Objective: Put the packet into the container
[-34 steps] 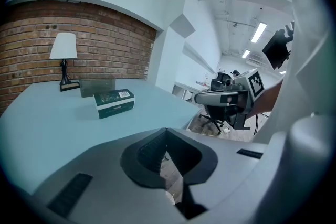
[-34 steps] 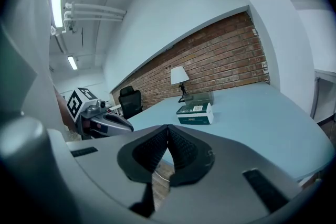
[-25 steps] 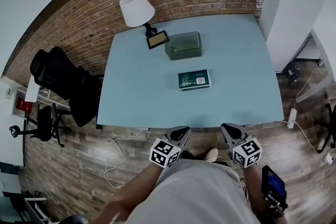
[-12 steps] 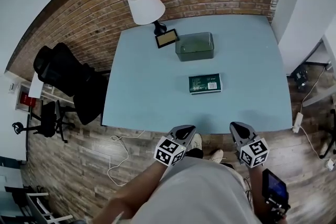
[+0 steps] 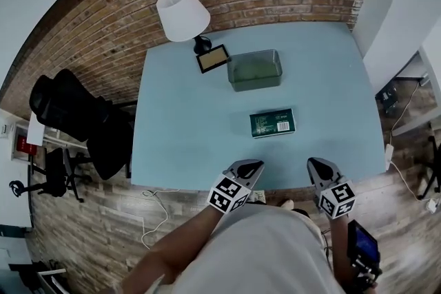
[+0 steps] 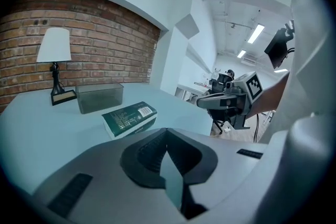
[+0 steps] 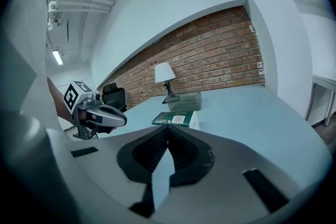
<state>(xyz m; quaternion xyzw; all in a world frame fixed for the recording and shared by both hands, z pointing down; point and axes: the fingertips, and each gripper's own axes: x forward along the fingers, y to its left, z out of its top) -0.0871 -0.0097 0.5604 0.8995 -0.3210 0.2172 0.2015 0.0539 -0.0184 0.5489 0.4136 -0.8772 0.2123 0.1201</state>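
At the table's [image 5: 179,127] near edge I hold left gripper [image 5: 256,164] and right gripper [image 5: 313,163] pinched shut and empty, the green packet [image 5: 272,123] lying flat ahead between them, long axis crosswise, short of the container [image 5: 254,70], right jaws aimed squarely at it.

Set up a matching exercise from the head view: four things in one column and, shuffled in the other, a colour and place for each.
1. packet
2. container
3. lamp
4. office chair

A. black, off the left edge of the table
B. translucent, open-topped, beyond the packet
C. white shade, far left corner
D. dark green, lying flat mid-table

Pairs: 1-D, 2-B, 3-C, 4-A
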